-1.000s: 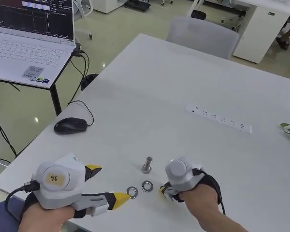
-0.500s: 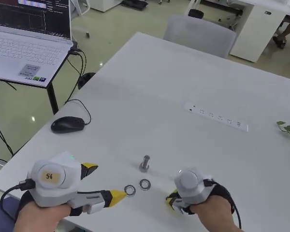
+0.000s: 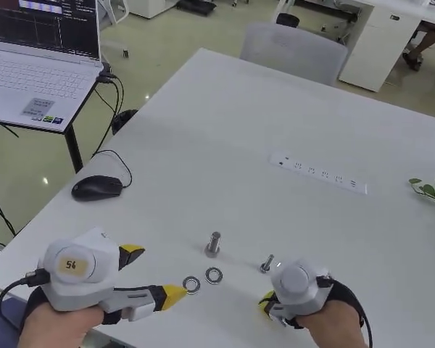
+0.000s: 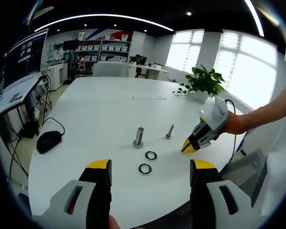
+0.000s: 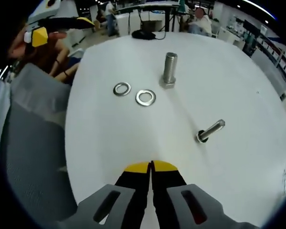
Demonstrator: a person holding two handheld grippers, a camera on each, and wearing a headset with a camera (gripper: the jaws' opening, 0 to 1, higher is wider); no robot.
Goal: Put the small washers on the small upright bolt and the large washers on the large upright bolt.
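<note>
Left gripper (image 3: 156,274) spread wide and empty, right gripper (image 5: 151,166) pressed together on nothing, task apparently not yet begun: one washer (image 3: 191,284) and a second washer (image 3: 214,275) flat on the white table (image 3: 275,109) near the bare large bolt (image 3: 213,243), small bolt (image 3: 267,264) likewise bare.

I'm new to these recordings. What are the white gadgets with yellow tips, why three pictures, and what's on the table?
No robot here: a person holds a two-jaw tool in each hand. The rectangular picture comes from a headset camera looking down; each round one comes from a camera riding on one tool. The left gripper has its jaws open, the right gripper has them shut; neither holds anything. On the white table stand a large bolt and a small bolt, with two washers lying flat near the large one. A mouse and a power strip lie farther off.
</note>
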